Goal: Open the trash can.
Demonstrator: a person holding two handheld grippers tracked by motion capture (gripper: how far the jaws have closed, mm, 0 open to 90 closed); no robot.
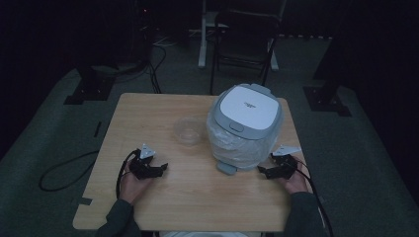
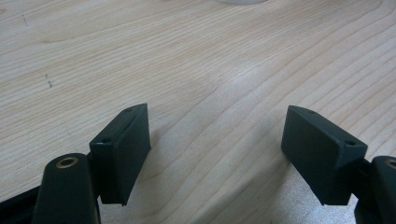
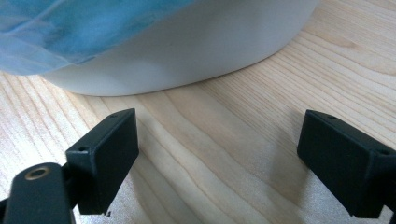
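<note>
Down on the wooden table (image 1: 163, 197), both hands rest: left gripper (image 1: 157, 170) spread and empty, right gripper (image 1: 265, 171) spread too, just beside the bag-lined lidded bin (image 1: 247, 126) (probably poised to work on it); a clear bowl (image 1: 188, 131) sits nearby.

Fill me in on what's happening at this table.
A person sits at the wooden table with a gripper in each hand. The left gripper and right gripper both rest open on the table, holding nothing. A lidded white bin lined with a plastic bag stands just ahead of the right gripper, with a clear bowl beside it.
</note>
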